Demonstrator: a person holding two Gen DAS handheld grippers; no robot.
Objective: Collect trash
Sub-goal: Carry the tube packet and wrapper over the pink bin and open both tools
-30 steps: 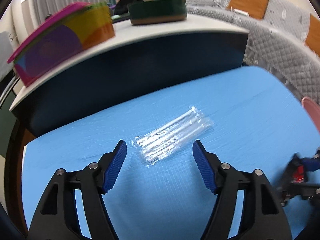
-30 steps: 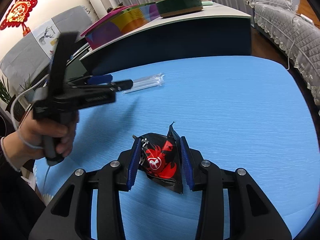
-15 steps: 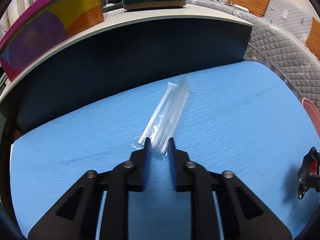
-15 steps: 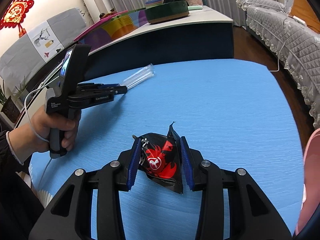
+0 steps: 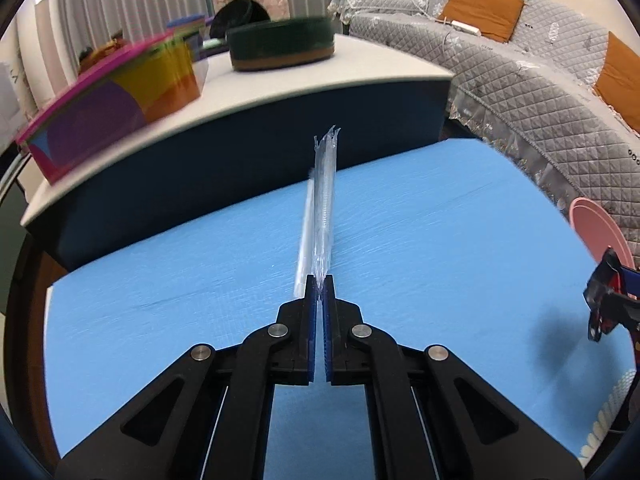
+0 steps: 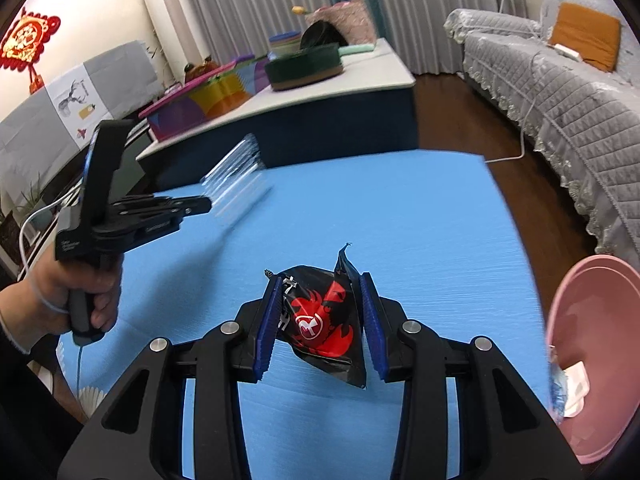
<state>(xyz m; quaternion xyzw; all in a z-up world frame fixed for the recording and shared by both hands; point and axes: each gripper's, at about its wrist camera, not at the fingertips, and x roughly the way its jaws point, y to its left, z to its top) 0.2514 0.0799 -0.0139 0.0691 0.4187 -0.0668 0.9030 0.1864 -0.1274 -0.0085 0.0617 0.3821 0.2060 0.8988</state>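
My left gripper is shut on a clear plastic wrapper and holds it edge-on above the blue table. In the right wrist view the left gripper holds the wrapper lifted and blurred. My right gripper is shut on a black and red snack wrapper above the table. That wrapper also shows at the right edge of the left wrist view. A pink bin stands at the table's right side with some trash inside.
A dark counter behind the table carries a colourful box and a green round tin. A grey quilted sofa runs along the right. The pink bin's rim shows at the right.
My left gripper closed on the clear wrapper and lifted it off the table, turning it edge-on. My right gripper moved right with the snack wrapper, bringing the pink bin into view.
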